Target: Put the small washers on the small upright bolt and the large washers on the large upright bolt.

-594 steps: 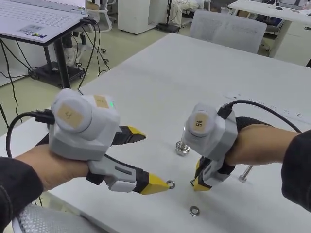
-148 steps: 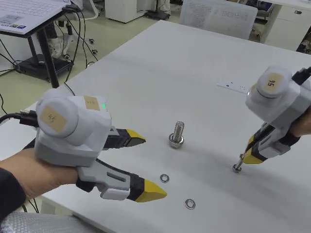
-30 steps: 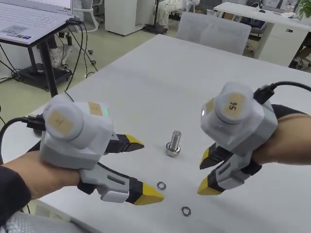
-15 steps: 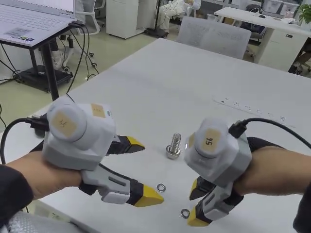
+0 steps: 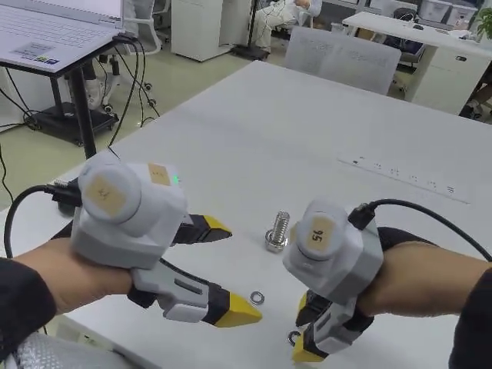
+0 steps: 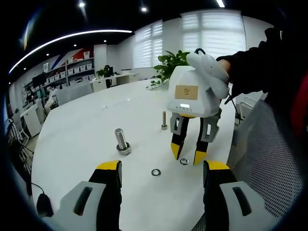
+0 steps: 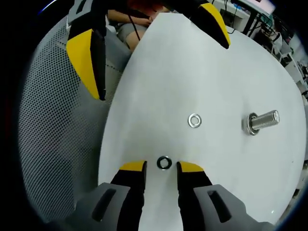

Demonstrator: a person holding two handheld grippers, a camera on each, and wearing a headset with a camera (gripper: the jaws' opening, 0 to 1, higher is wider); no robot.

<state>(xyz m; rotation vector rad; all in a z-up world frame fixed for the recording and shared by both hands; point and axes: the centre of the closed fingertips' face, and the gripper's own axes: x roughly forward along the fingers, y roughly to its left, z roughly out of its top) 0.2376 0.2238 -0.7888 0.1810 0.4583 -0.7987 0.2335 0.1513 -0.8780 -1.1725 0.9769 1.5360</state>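
Washer (image 7: 164, 162) lies flat between the right gripper's (image 7: 162, 167) parted jaws.

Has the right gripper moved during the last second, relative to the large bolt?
Yes. In the head view the right gripper has come from beside the large bolt toward the near edge of the table; its open jaws now flank a washer.

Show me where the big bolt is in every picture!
Head view: the large bolt stands just below centre.
Left gripper view: large bolt upright, left of centre.
Right gripper view: large bolt far right, sideways in the picture.
Shared landmark: the loose washer near its base.
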